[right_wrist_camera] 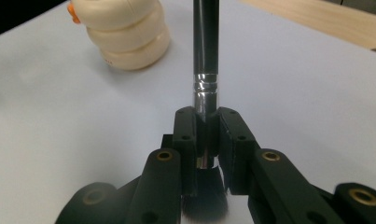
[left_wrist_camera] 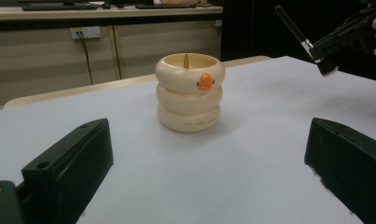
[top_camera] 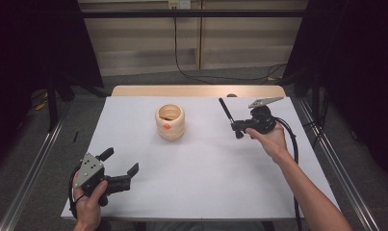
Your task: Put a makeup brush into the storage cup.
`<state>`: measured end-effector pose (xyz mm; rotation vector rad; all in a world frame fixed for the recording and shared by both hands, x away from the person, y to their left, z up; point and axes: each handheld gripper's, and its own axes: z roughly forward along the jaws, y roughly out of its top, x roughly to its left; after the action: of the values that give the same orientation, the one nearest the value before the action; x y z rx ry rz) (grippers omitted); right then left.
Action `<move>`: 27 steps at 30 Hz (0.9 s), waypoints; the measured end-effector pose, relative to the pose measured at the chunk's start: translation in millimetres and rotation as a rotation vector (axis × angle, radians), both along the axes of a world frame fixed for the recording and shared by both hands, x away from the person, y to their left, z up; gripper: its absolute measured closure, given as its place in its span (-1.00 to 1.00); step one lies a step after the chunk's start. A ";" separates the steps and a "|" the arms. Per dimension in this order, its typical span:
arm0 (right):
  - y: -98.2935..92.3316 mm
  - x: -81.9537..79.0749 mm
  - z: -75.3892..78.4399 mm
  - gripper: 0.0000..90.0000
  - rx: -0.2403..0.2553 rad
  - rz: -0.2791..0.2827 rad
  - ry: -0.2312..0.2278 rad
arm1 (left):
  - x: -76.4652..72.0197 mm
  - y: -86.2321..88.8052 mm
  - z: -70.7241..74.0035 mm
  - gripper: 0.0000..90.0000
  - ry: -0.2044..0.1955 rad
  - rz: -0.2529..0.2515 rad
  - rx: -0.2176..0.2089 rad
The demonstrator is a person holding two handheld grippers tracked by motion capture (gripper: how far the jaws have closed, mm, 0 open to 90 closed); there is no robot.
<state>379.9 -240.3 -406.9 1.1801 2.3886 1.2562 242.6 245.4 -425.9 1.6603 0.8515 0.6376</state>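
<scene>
A cream holder made of three stacked rings with a small orange beak stands upright at the middle back of the white table; something thin stands inside it. To its right, above the table, my right gripper is shut on a black brush. In the right gripper view the jaws clamp the silver ferrule of the brush, bristles toward the camera, handle pointing away beside the holder. My left gripper is open and holds nothing at the front left, facing the holder.
A wooden board edge runs along the back of the table. Metal rails flank both sides. The right gripper's cable trails along the forearm. The left gripper view shows the brush high at the right.
</scene>
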 end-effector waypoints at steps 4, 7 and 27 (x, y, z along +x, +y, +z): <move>-3.1 -4.2 3.9 0.72 0.048 0.004 -0.046 | 0.1 0.1 0.1 -0.98 0.000 -0.001 0.001; -5.7 -6.7 7.7 0.72 0.084 0.008 -0.065 | 0.0 -0.1 0.0 -0.98 0.000 0.001 -0.004; -11.1 -32.1 15.7 0.72 0.130 0.046 -0.097 | 1.1 -0.1 0.0 -0.99 0.000 -0.005 -0.005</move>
<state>347.8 -251.4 -391.2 1.0775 2.3077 1.4673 243.6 245.4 -425.9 1.6579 0.8478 0.6317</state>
